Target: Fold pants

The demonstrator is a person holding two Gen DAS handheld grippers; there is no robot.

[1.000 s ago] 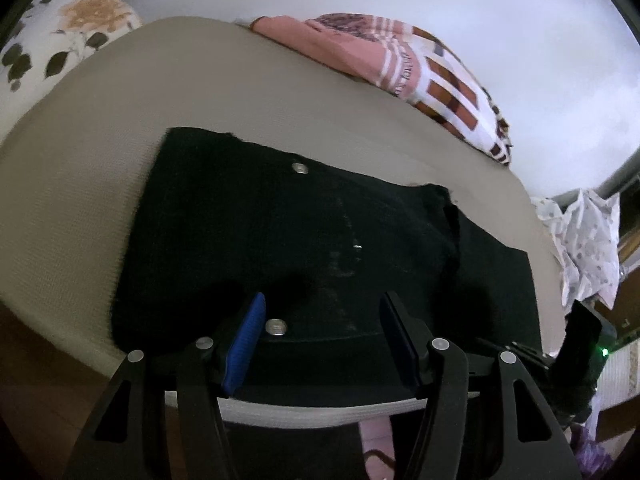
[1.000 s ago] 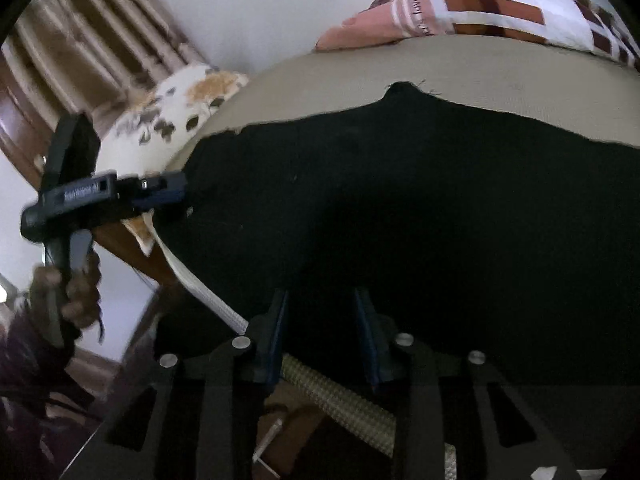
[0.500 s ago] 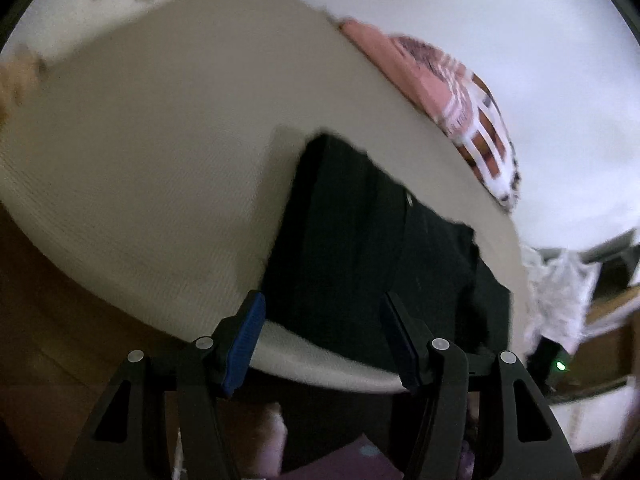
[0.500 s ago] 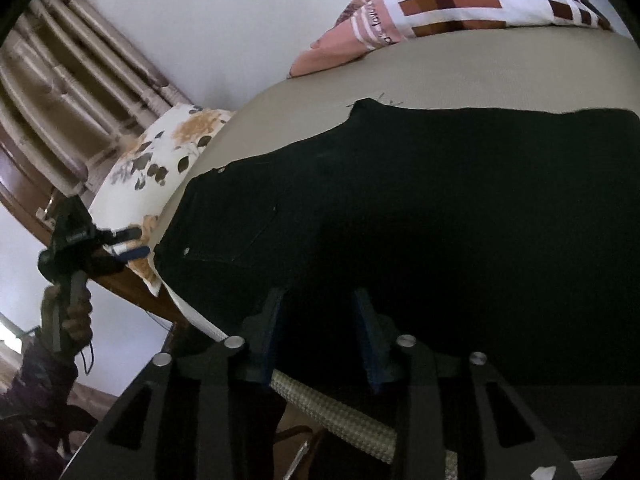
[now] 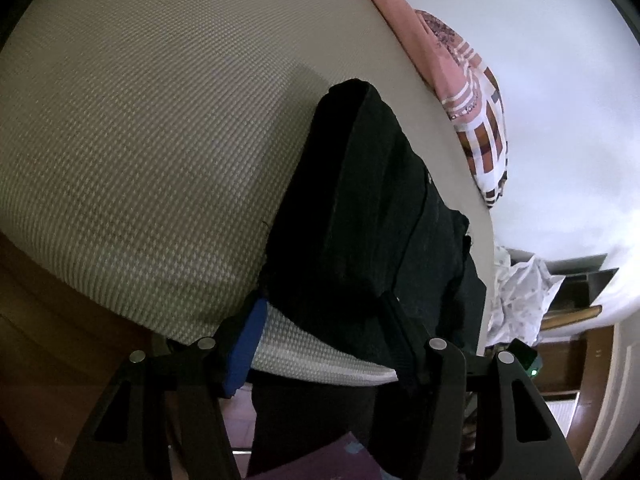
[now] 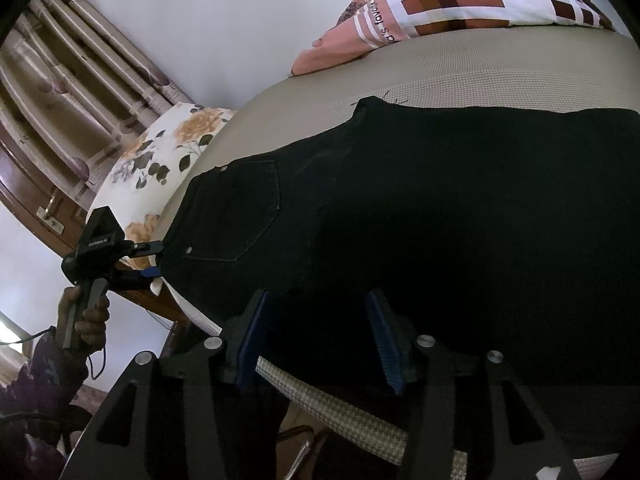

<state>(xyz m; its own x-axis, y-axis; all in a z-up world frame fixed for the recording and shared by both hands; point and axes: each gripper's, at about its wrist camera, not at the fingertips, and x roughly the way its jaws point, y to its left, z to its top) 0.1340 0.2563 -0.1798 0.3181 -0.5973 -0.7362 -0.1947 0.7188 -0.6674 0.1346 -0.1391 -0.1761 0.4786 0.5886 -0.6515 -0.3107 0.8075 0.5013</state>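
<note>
Black pants (image 6: 440, 208) lie flat on the beige mattress (image 5: 152, 140), a back pocket facing up. My left gripper (image 5: 324, 320) sits low at the mattress edge with its jaws apart, the pants' (image 5: 360, 220) near corner lying between them without being pinched. The right wrist view shows the same left gripper (image 6: 154, 258) at the waist corner, held by a hand (image 6: 84, 316). My right gripper (image 6: 316, 320) is at the near edge of the pants. Its jaws are opening, with black fabric lying loosely between the blue pads (image 6: 384, 340).
A pink checked blanket (image 6: 440, 4) lies against the white wall at the far side. A floral pillow (image 6: 160, 160) sits at the bed's left end, beside a curtain (image 6: 72, 80) and wooden frame. White patterned cloth (image 5: 520, 292) hangs off the right.
My left gripper left the waistband, swung out to the left, rolled and came down at the pants' corner. My right gripper's jaws widened over the fabric while staying in place.
</note>
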